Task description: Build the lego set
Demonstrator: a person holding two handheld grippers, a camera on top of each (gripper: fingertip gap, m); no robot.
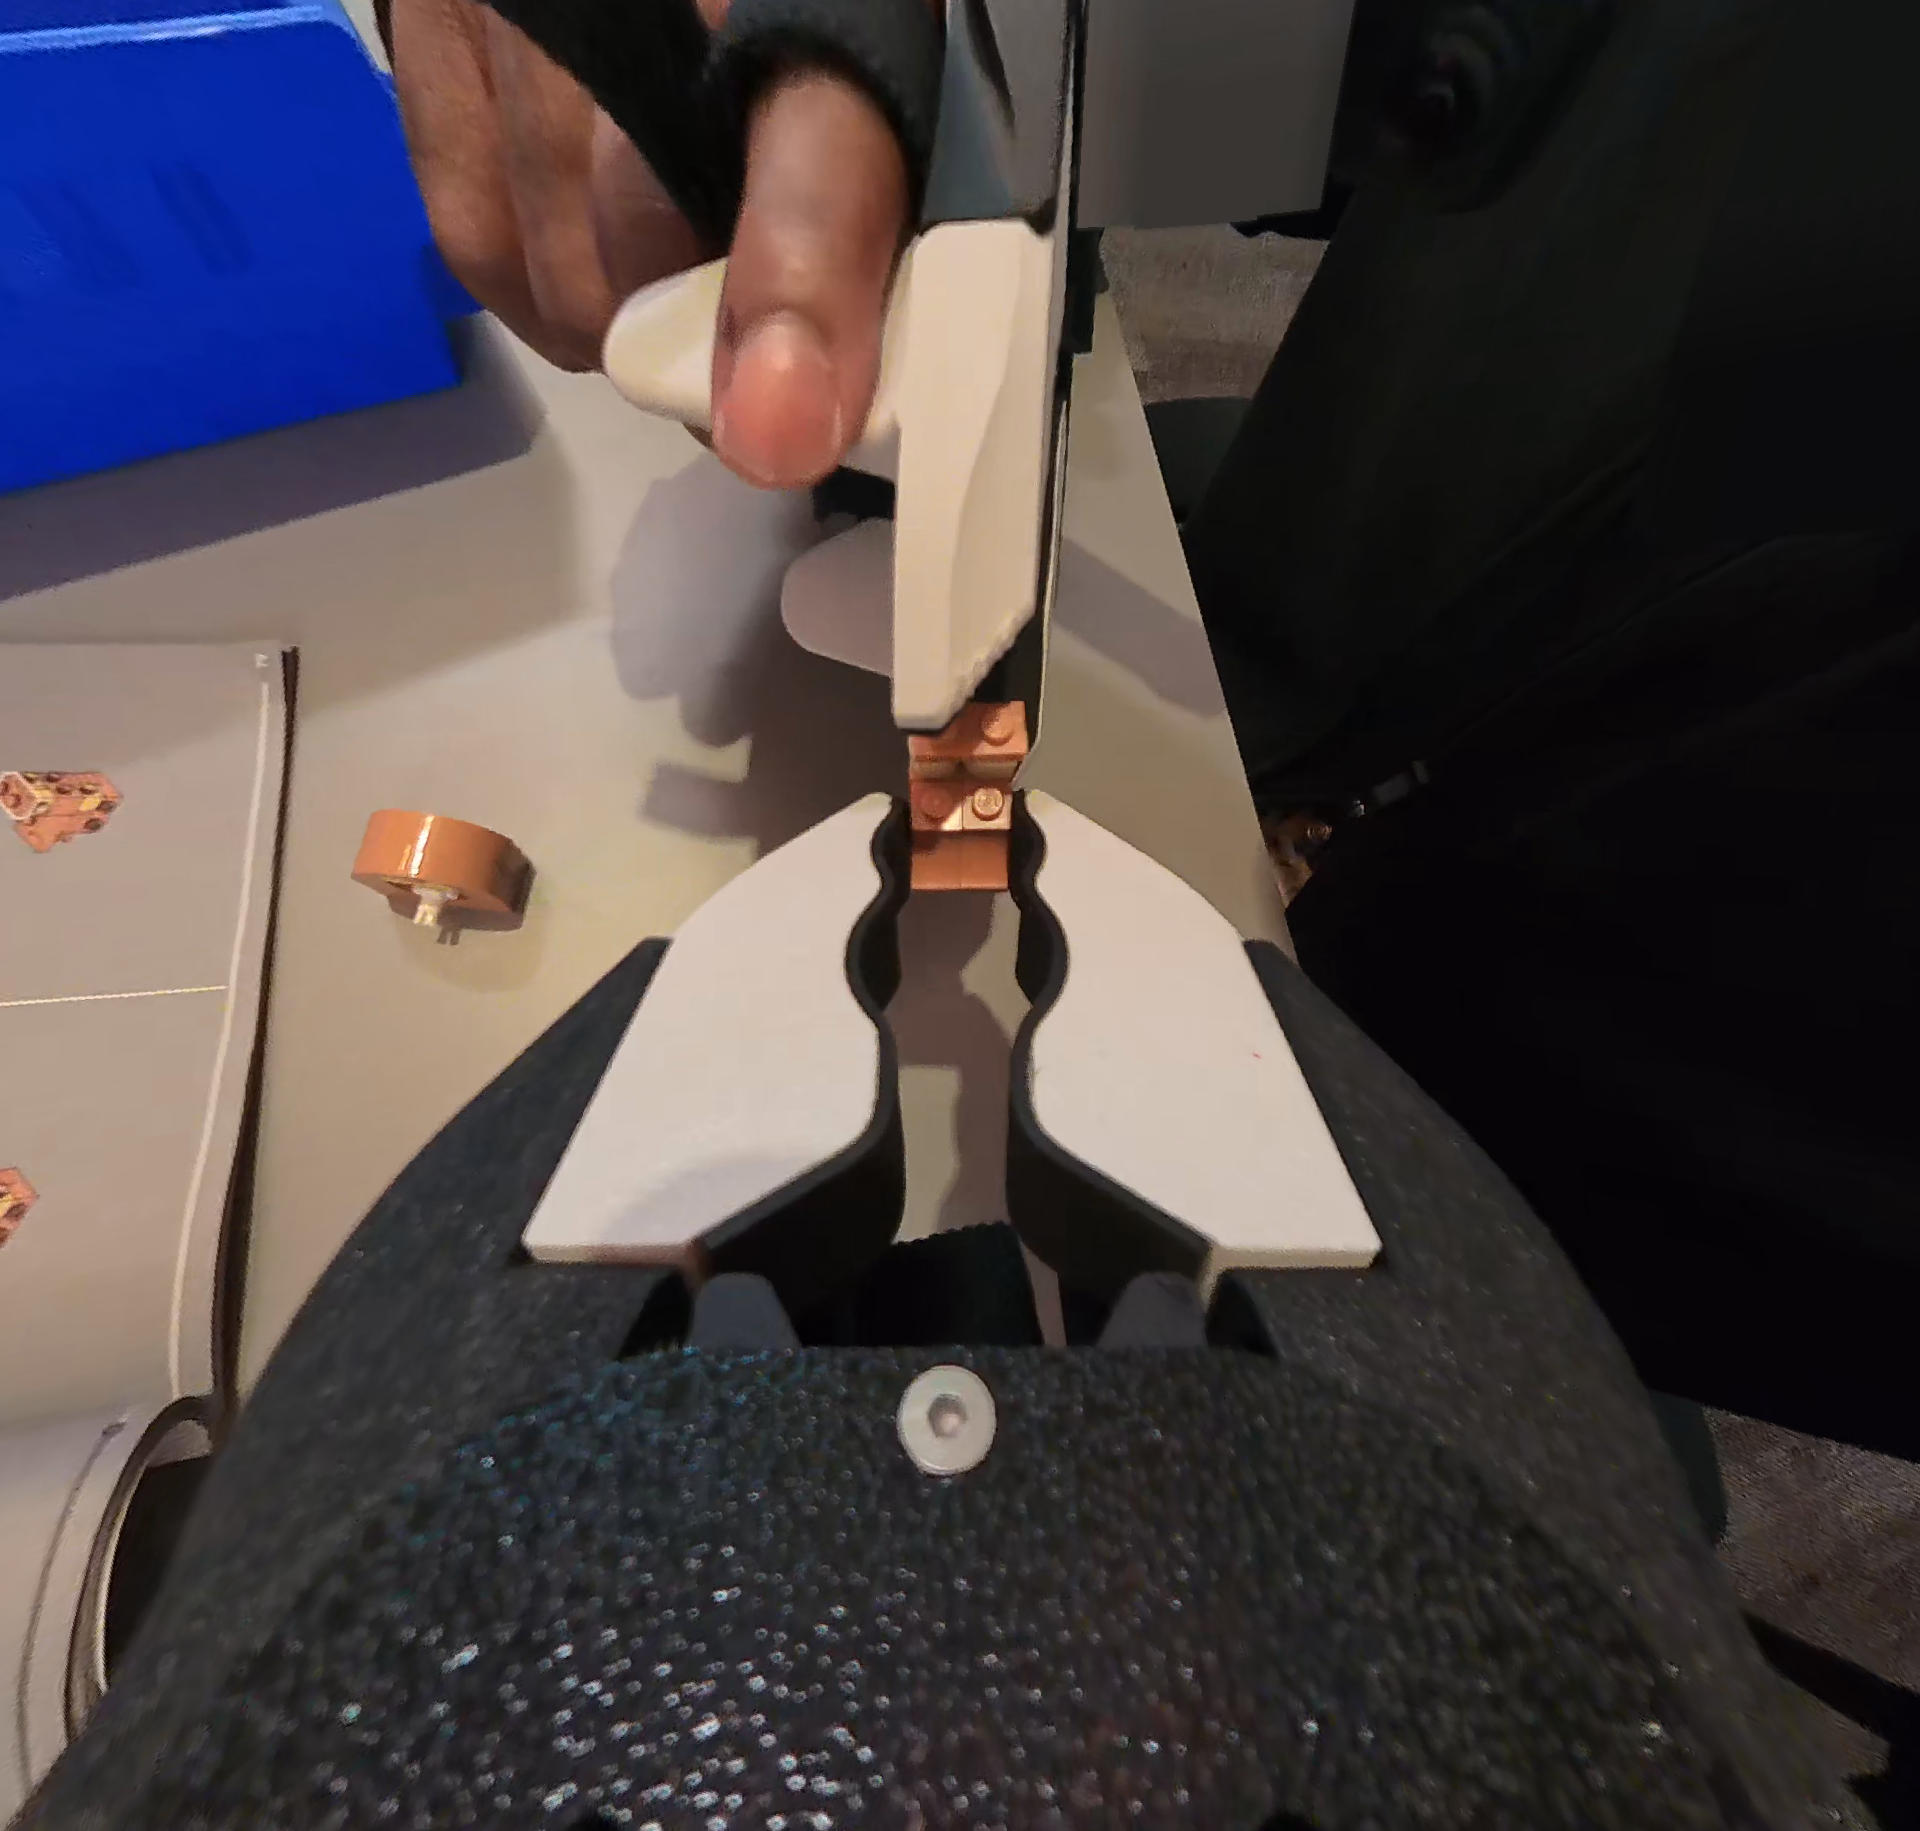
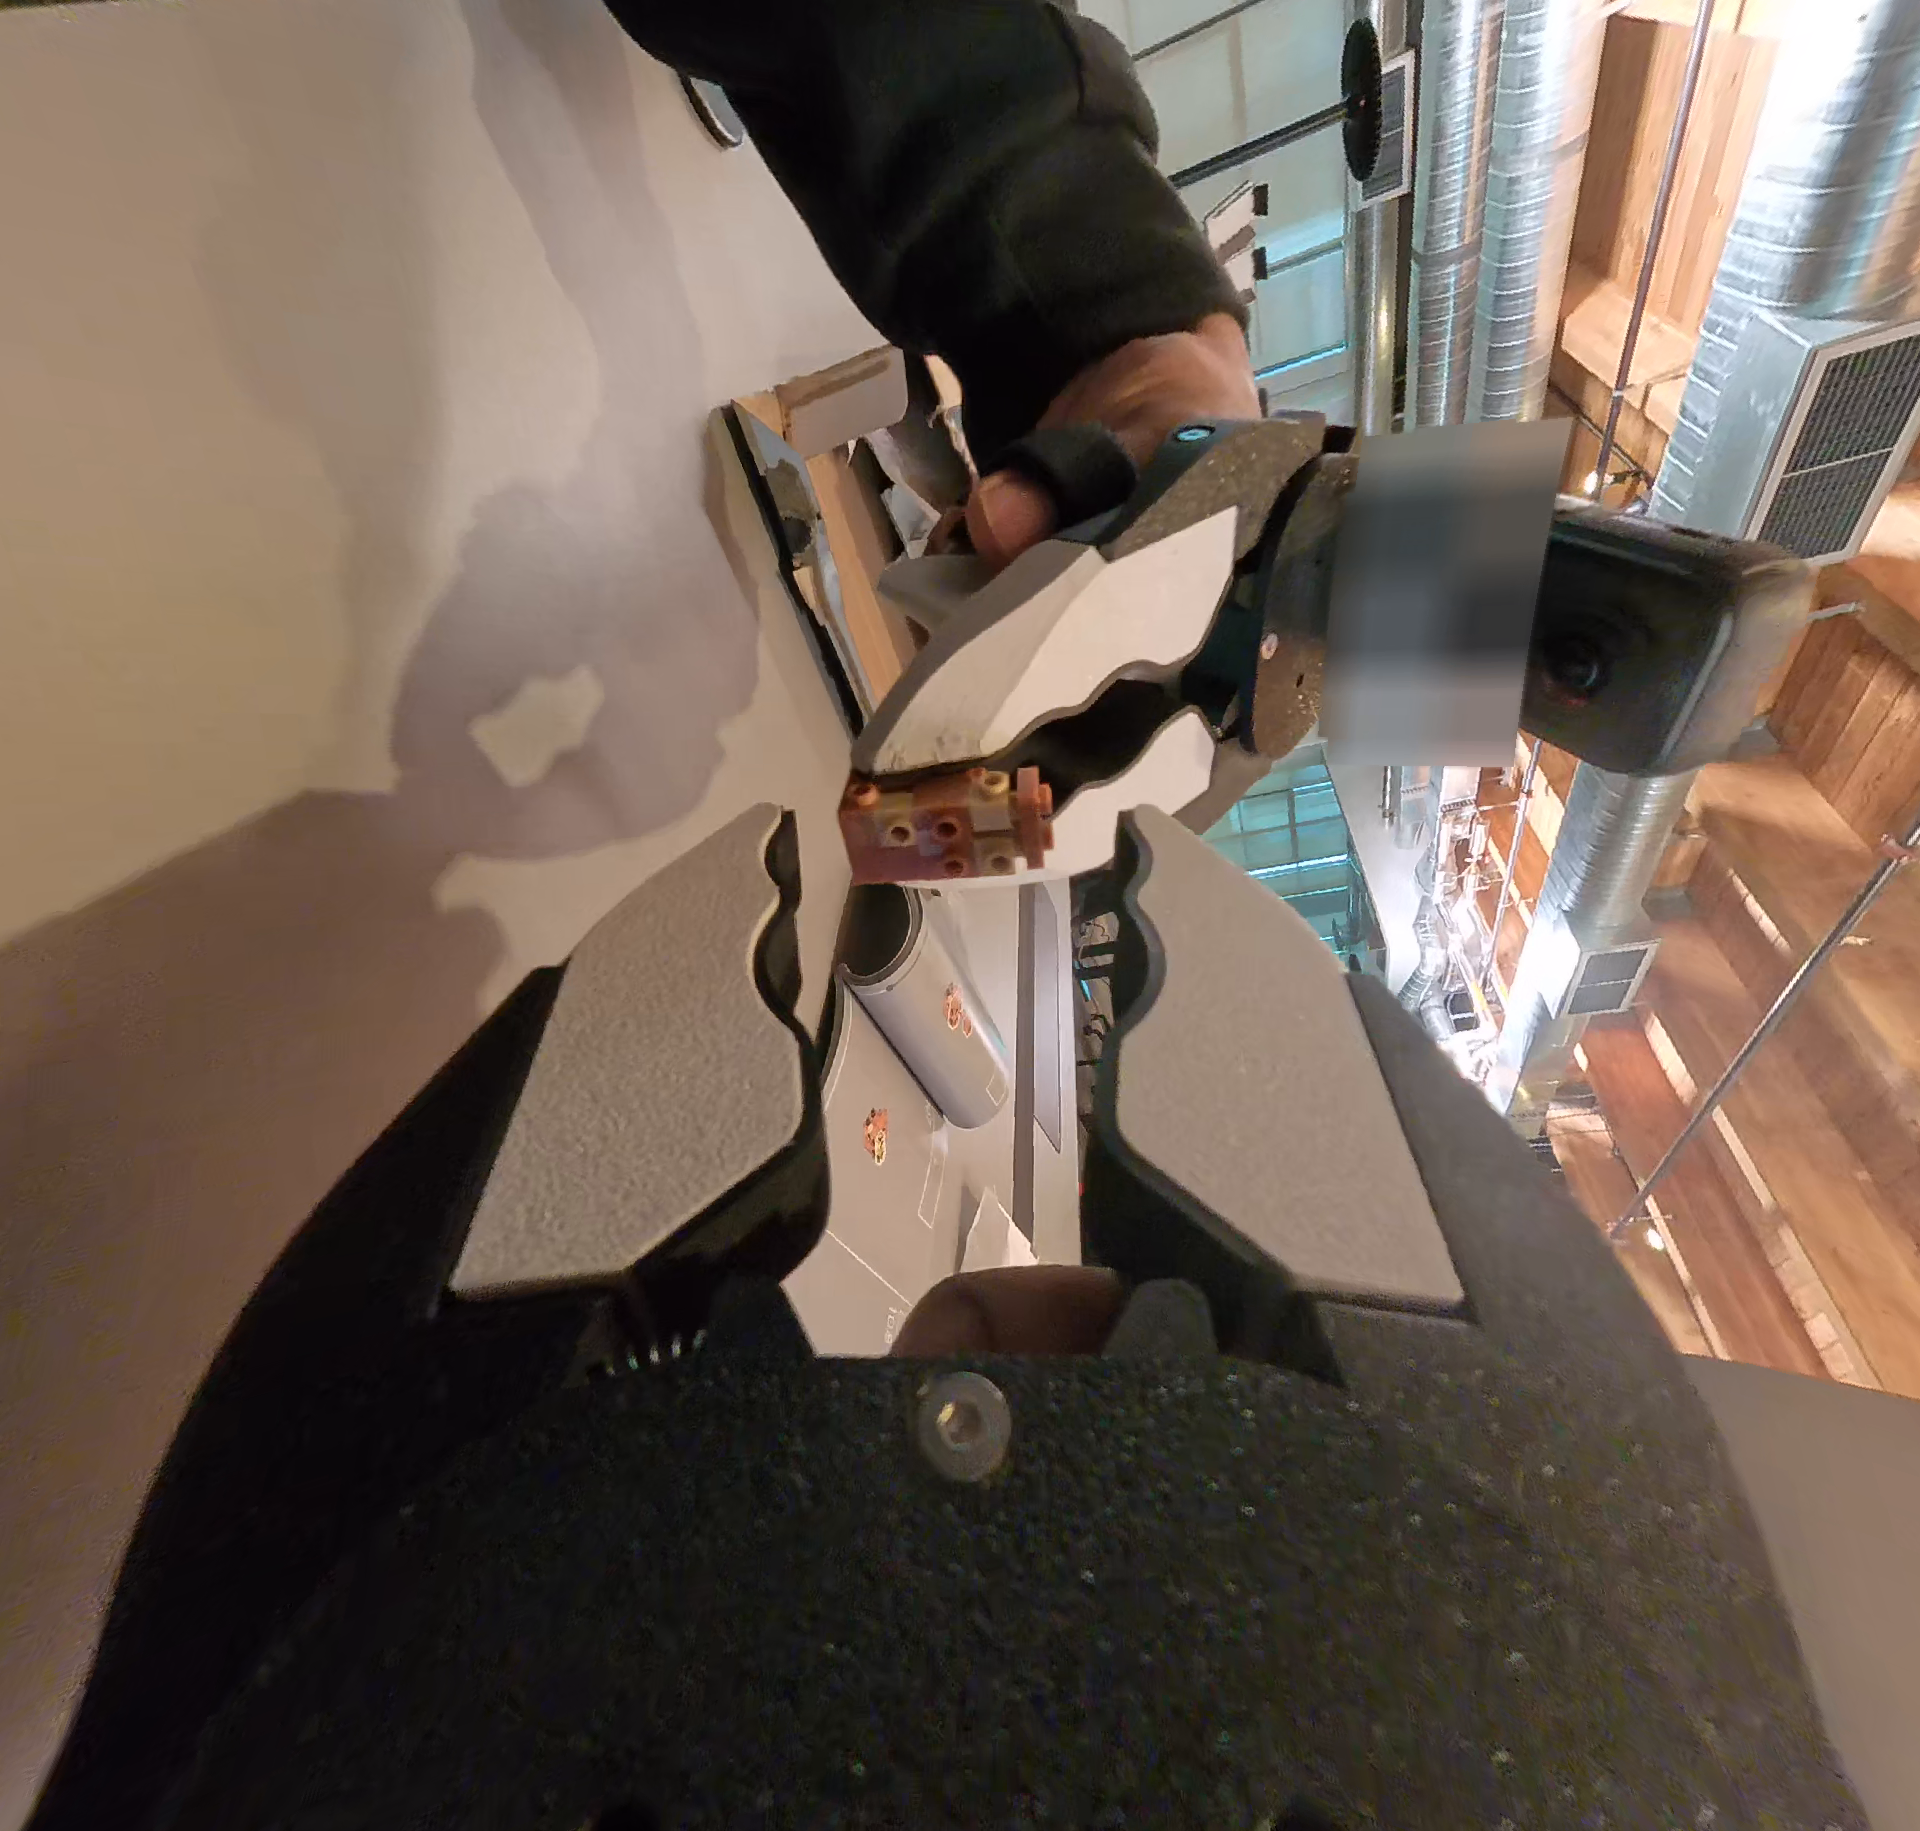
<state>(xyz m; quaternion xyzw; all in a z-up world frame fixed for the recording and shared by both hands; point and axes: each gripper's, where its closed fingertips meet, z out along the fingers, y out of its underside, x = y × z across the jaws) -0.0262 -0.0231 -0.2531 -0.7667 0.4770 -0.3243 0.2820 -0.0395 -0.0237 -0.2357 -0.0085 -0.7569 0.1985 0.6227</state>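
A small assembly of brown and tan studded bricks [image 1: 961, 836] sits between the tips of my left gripper [image 1: 961, 817], which is shut on it above the pale table [image 1: 499, 659]. The right wrist view shows the same assembly [image 2: 940, 831] clamped between the left gripper's white fingers [image 2: 1039, 659]. My right gripper [image 2: 956, 836] is open. Its two fingers [image 2: 665, 1033] stand on either side of the assembly, with a gap on each side. In the left wrist view the right gripper's finger [image 1: 956, 534] comes down from above onto the assembly's top.
An orange round disc with a small white peg [image 1: 442, 862] lies on the table to the left. A printed sheet with brick pictures [image 1: 125, 898] lies at the left edge. A blue bin [image 1: 187, 202] stands at the back left. A hand [image 1: 748, 254] holds the right gripper. The tips of both grippers are at nearly the same place.
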